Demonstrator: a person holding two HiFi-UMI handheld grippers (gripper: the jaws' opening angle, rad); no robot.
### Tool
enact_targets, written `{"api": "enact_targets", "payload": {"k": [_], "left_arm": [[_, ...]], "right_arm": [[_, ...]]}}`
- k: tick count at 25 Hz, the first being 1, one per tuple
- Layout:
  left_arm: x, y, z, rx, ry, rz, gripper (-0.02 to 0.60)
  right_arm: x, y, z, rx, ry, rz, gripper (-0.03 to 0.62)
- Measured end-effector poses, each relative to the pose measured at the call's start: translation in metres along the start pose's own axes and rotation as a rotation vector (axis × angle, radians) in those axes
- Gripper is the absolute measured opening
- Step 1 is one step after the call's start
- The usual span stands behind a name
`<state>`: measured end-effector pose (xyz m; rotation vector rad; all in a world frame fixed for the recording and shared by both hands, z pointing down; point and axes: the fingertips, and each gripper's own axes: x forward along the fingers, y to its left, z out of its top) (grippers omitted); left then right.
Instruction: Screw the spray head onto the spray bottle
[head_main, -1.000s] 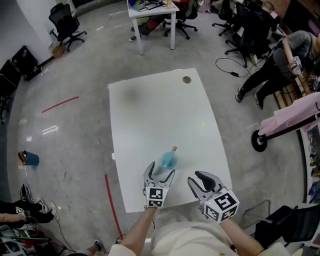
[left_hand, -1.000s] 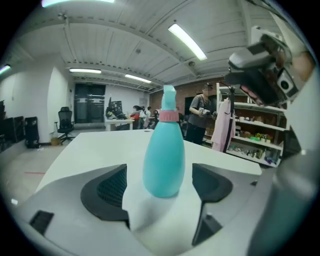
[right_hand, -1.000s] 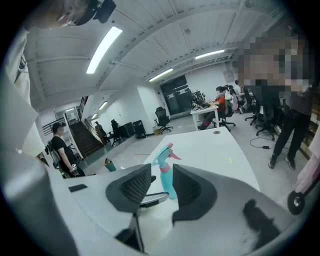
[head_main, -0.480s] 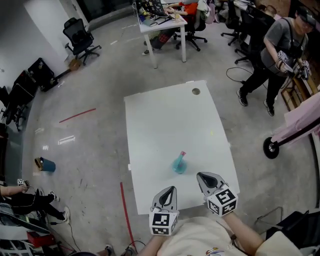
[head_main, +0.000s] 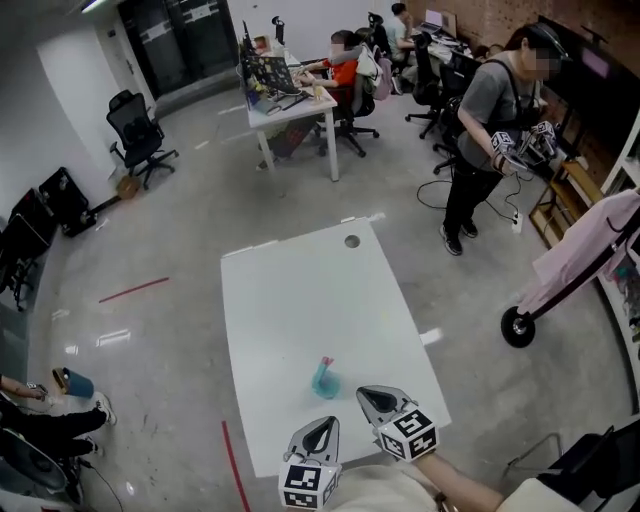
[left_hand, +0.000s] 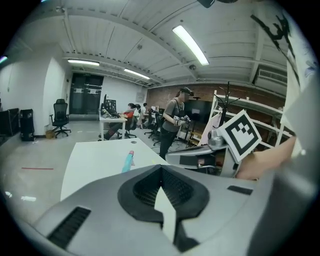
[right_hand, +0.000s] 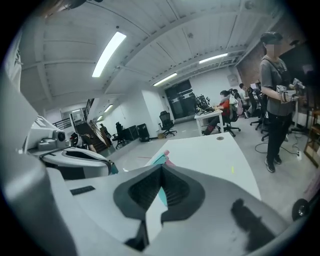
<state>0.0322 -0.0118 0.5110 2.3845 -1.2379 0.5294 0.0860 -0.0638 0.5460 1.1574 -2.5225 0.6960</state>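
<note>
A teal spray bottle (head_main: 323, 381) with a pink spray head stands upright near the front of the white table (head_main: 300, 300). The left gripper view shows the bottle (left_hand: 129, 161) ahead and to the left, apart from the jaws. My left gripper (head_main: 325, 425) is shut and empty, held at the table's near edge just short of the bottle. My right gripper (head_main: 366, 395) hangs to the bottle's right. Its jaws have just been closing and now meet with nothing between them. In the right gripper view the bottle (right_hand: 161, 159) peeks out just behind the shut jaw tips.
A round cable hole (head_main: 352, 241) marks the table's far end. A person (head_main: 490, 130) stands at the far right holding grippers. A desk (head_main: 285, 95) with seated people, an office chair (head_main: 135, 130), a scooter wheel (head_main: 518, 327) and a blue cup (head_main: 75, 383) surround the table.
A second ago my left gripper stood open right at the bottle; it has shut and drawn back and up. The right gripper has shut too. The head view has tilted up.
</note>
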Motion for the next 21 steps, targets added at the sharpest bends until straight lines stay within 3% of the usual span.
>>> {"api": "enact_targets", "payload": {"k": [6, 21], "left_arm": [[0.013, -0.009, 0.005, -0.004, 0.007, -0.024, 0.005], [0.006, -0.025, 0.008, -0.003, 0.02, -0.044, 0.005]], "right_arm": [[-0.004, 0.002, 0.0, -0.009, 0.018, 0.038, 0.005], [-0.026, 0.011, 0.001, -0.018, 0.034, 0.043, 0.005]]}}
